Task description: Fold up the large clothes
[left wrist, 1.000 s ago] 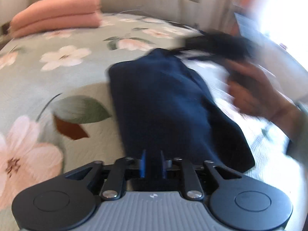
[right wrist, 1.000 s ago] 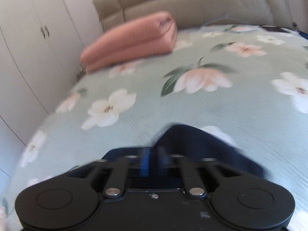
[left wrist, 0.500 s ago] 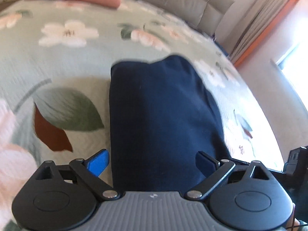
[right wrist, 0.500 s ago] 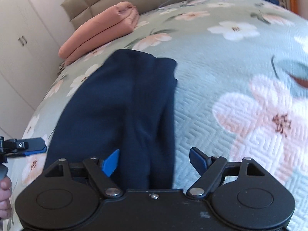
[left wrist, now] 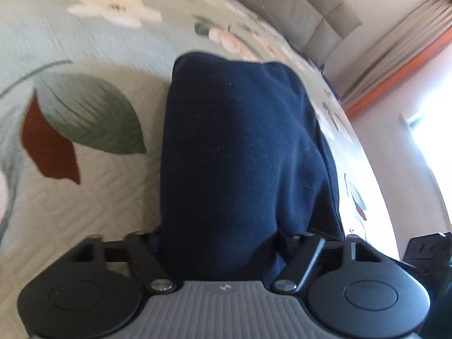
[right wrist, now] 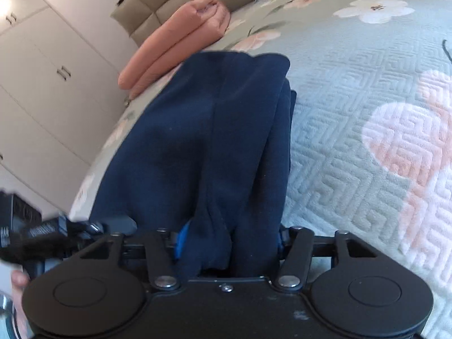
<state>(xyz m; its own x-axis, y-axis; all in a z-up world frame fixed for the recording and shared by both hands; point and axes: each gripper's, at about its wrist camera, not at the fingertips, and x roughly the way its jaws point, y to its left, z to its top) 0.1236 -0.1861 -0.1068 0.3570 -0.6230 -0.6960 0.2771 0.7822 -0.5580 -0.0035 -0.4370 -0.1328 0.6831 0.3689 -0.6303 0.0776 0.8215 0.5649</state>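
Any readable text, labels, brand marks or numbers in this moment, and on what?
No legible words in either view.
Left gripper body: a small pale emblem, not letters, too small to read.
Black device at the right wrist view's left edge: pale lettering, too blurred to read.
Navy garment, floral bedspread, pink folded blanket: no text.

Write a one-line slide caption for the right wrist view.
Right gripper closing on the near end of a folded navy garment on a floral bedspread, pink folded blanket behind.

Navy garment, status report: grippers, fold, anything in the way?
Left gripper and right gripper closing on the near edge of the navy garment. Garment folded narrow on bed. Nothing in the way.
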